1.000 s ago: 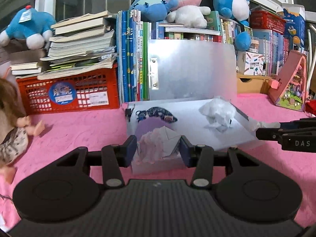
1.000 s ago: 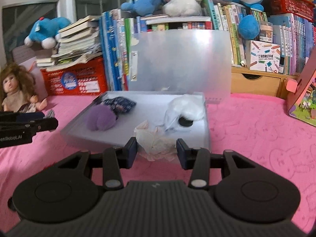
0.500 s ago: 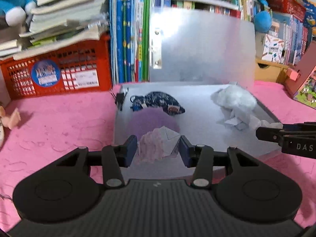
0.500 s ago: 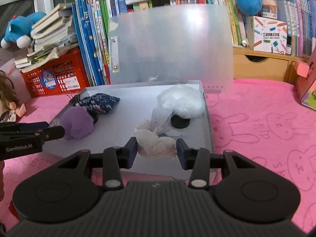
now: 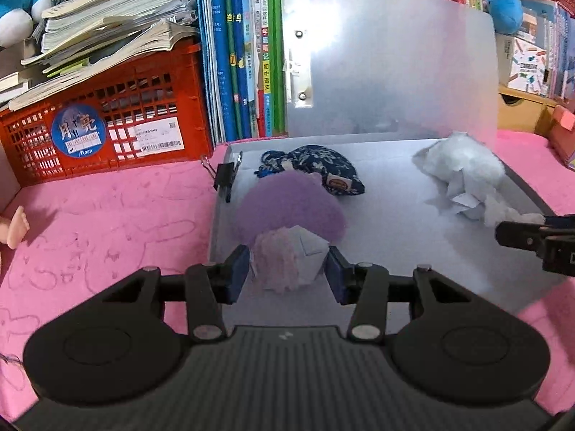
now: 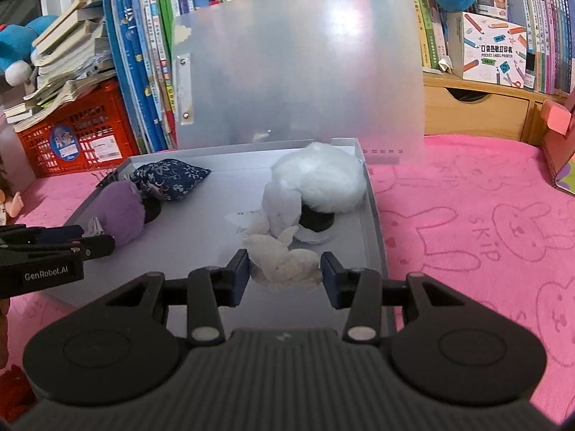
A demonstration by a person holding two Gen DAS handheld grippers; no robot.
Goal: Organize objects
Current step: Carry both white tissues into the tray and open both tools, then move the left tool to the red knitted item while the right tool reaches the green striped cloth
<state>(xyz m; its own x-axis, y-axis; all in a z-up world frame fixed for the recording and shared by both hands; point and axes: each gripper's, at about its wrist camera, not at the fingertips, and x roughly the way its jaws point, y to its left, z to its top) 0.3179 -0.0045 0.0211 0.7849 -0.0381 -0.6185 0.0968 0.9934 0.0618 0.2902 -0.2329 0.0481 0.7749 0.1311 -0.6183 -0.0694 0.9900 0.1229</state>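
Left gripper (image 5: 289,274): fingers (image 5: 237,274) closed on a pale crumpled paper wad (image 5: 287,262), held over the near edge of the open grey box (image 5: 395,222), with a purple pompom (image 5: 291,208) just beyond the fingers and a navy floral pouch (image 5: 316,172) farther beyond. Right gripper (image 6: 285,274): fingers (image 6: 239,274) closed on a white crumpled tissue (image 6: 284,262) over the box's near right part; white pompom (image 6: 320,183) just beyond the fingers. Box stands on the pink-covered worktop (image 6: 467,222), lid upright behind.
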